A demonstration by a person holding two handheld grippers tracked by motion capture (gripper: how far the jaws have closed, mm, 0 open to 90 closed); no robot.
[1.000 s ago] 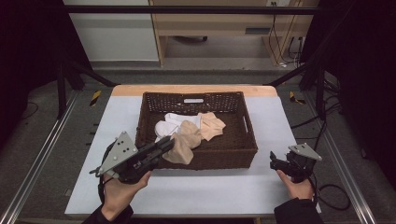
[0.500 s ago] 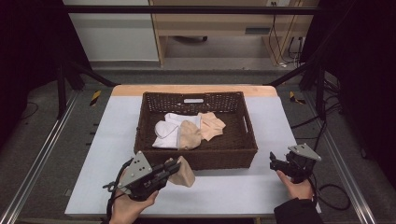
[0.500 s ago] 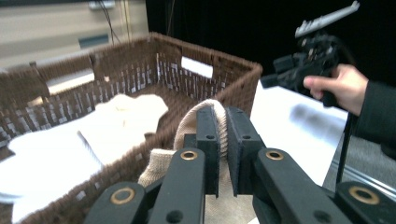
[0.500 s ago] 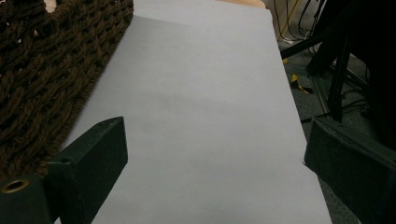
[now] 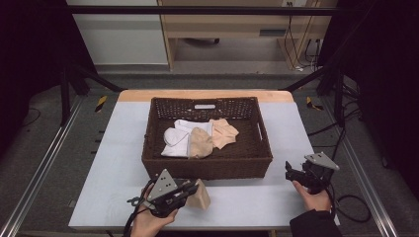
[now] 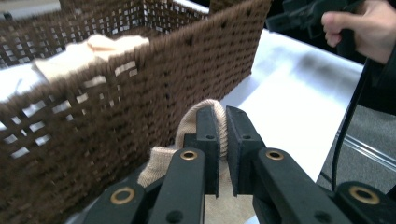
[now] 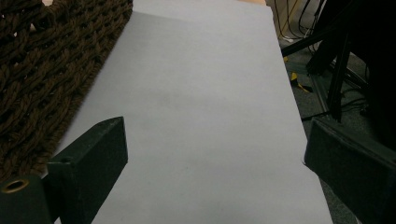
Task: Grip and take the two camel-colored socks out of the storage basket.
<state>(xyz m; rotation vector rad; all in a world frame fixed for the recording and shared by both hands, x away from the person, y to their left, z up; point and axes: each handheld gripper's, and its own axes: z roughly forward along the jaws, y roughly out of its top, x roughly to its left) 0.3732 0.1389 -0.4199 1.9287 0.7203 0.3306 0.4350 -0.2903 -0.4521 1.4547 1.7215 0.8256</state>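
Centrally on the pale table (image 5: 113,148) sits a dark brown woven basket (image 5: 207,165), holding a white sock (image 5: 177,143) at its left and two beige socks (image 5: 212,137) beside it. Outside the basket, just before its near wall, a third beige sock (image 6: 194,122) hangs pinched in the nearly closed jaws of the left gripper (image 6: 222,135). Well apart, the right gripper (image 7: 215,154) hovers over bare table with jaws spread wide, empty.

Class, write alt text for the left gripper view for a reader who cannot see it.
Two black jaws of the left gripper pinch a beige sock beside the brown wicker basket. Pale cloth shows over its rim, on a white table.
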